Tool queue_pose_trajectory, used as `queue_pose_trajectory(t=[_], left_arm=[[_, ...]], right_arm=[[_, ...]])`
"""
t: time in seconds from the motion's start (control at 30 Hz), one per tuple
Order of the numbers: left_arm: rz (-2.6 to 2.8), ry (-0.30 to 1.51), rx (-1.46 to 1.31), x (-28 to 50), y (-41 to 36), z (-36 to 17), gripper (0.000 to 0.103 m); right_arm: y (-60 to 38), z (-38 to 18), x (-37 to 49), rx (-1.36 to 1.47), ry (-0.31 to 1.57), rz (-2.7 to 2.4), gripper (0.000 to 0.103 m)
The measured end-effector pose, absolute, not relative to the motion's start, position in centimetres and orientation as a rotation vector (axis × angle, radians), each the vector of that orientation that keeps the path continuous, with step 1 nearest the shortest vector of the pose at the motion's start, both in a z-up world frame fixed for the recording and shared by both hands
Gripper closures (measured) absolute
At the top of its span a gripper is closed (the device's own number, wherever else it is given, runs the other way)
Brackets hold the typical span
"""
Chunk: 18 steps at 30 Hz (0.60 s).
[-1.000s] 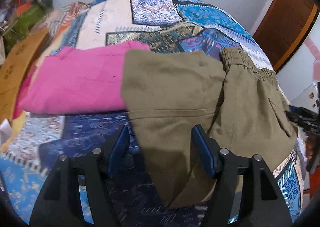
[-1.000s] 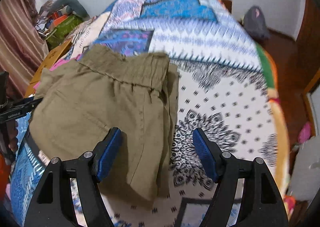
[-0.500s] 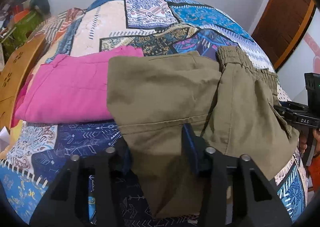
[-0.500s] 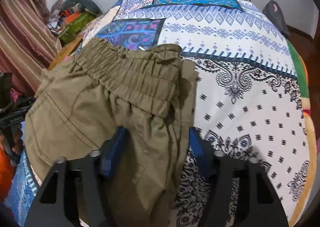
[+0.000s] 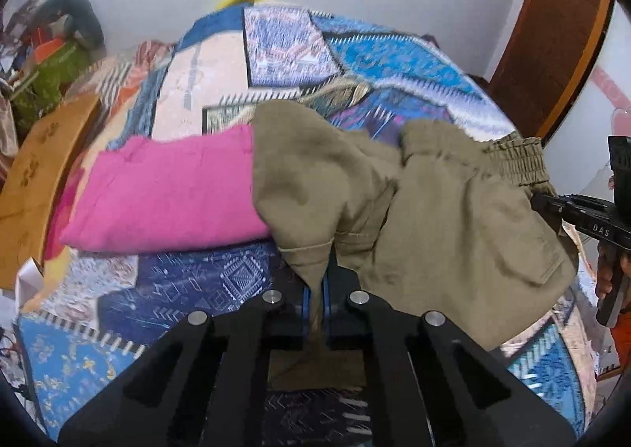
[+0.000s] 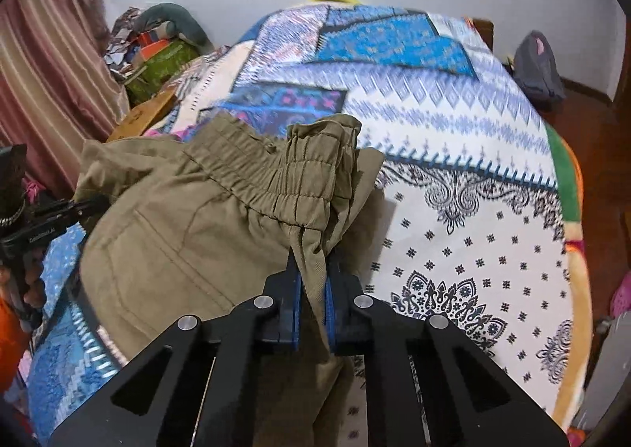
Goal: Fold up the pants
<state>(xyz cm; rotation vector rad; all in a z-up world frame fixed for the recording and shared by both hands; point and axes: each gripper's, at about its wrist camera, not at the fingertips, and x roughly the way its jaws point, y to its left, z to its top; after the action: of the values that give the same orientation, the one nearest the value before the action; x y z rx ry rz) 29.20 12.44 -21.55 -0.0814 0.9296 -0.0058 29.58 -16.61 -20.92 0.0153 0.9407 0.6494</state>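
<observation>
In the left wrist view, one pair of olive-khaki woven cotton pants (image 5: pixel 441 218) lies bunched on the bed with the blue, white and purple patchwork-print cover (image 5: pixel 284 41), its gathered elastic waistband ruffled at the right. One left hand-held gripper (image 5: pixel 315 301), black with two blue-lined fingers, is pressed together on a pinched fold of the pants' hem edge, the cloth rising in a soft peak from it. Just beside the pants, touching their left edge, lies one flat folded bright pink cloth garment (image 5: pixel 169 194). One curved tan wooden board (image 5: pixel 35 179) shows at the far left. In the right wrist view, the same pants (image 6: pixel 189 234) lie on the bed cover (image 6: pixel 453 155), with one patch pocket outlined by stitching. One right hand-held gripper (image 6: pixel 313 309) is closed tight, pinching the pants just below the crinkled waistband. One striped maroon curtain (image 6: pixel 43 64) hangs at the left.
</observation>
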Motion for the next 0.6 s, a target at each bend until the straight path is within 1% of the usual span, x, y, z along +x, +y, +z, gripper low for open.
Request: queue_pose_trajectory(t=[0.23,0.6], left_arm=[[-0.015,0.883,-0.055,27.9,11.7,-18.5,0.100],[0.001,0.813,-0.087,26.3,16.0,-13.9,0.100]], right_arm=[[-16.2,-17.0,28.0,0.015,0.861,0.669,0.095],[-11.6,-13.1,27.6,-0.039,0.781,0.710,0.095]])
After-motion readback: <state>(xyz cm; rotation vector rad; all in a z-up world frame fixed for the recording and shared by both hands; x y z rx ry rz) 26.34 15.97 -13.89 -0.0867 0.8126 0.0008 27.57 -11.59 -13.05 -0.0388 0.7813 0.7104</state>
